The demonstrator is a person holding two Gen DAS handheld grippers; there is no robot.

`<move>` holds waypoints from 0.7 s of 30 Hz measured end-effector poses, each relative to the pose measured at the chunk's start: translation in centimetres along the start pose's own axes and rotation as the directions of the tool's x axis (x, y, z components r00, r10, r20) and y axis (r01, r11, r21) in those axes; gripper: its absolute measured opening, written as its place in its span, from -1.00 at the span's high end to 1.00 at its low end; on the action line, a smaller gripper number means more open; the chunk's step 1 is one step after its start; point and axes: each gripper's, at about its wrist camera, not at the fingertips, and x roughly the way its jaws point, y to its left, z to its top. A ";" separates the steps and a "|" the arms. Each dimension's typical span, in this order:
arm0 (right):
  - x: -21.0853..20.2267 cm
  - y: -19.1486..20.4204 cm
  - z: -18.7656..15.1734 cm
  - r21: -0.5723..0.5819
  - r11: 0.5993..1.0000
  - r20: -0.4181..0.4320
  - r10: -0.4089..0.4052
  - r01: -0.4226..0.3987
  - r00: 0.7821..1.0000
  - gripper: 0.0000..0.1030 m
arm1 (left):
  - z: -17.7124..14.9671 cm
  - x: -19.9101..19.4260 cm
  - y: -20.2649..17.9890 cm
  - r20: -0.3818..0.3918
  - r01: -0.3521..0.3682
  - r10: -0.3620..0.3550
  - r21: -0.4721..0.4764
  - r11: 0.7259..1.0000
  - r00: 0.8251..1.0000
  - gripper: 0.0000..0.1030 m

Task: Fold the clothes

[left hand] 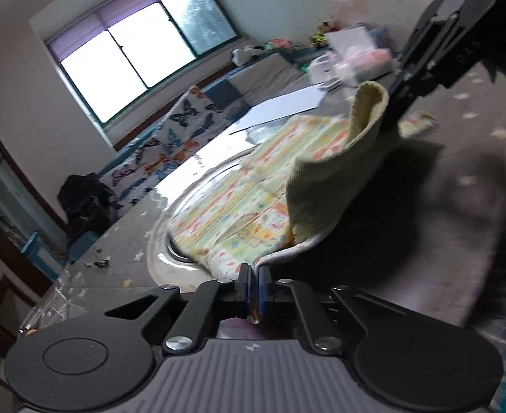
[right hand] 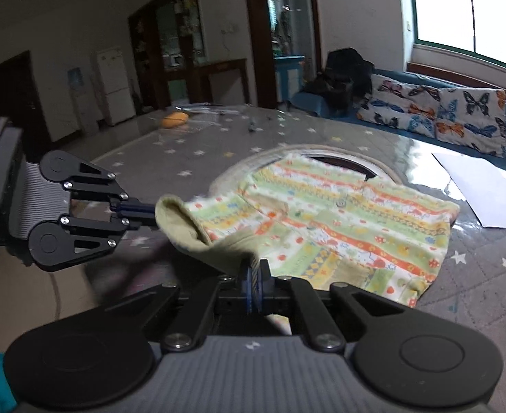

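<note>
Your left gripper (left hand: 254,273) and right gripper (right hand: 255,268) each pinch the cuffed end of the patterned garment (right hand: 325,220), lifted (the rest lies flat toward twelve o'clock) on the star-print table (right hand: 170,151).

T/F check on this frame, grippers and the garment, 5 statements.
1. Both grippers are shut on the garment's hem. True: left gripper and right gripper each pinch the plain yellow hem of the patterned garment.
2. The garment lies fully flat. False: the pinched edge is lifted off the table; the rest lies on it.
3. A white sheet lies on the table beyond the garment. True: white sheet.
4. The garment is plain blue. False: it has green, orange and yellow stripes.
5. Butterfly-print cushions sit on the sofa by the window. True: cushions.
</note>
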 end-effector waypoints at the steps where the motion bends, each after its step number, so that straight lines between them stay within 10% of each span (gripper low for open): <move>1: -1.1 0.5 -0.1 0.000 1.000 0.002 0.010 -0.010 1.000 0.95 | 0.1 -1.2 -0.1 -0.004 0.029 -0.029 -0.017 0.999 1.000 0.97; 12: -6.3 1.8 -0.9 -0.019 1.000 -0.058 -0.018 0.017 0.998 0.94 | -0.1 -6.3 -2.6 -0.014 0.143 -0.143 0.004 0.990 0.990 0.92; 17: -4.0 0.5 -2.2 0.010 0.999 -0.137 -0.035 0.037 0.990 0.86 | -1.2 -3.8 -4.4 -0.039 0.189 -0.187 0.042 0.981 0.982 0.25; 21: -3.7 0.1 -2.7 0.017 0.999 -0.146 -0.033 0.036 0.989 0.76 | -1.3 -2.2 -6.8 -0.020 0.189 -0.188 0.143 0.972 0.982 0.21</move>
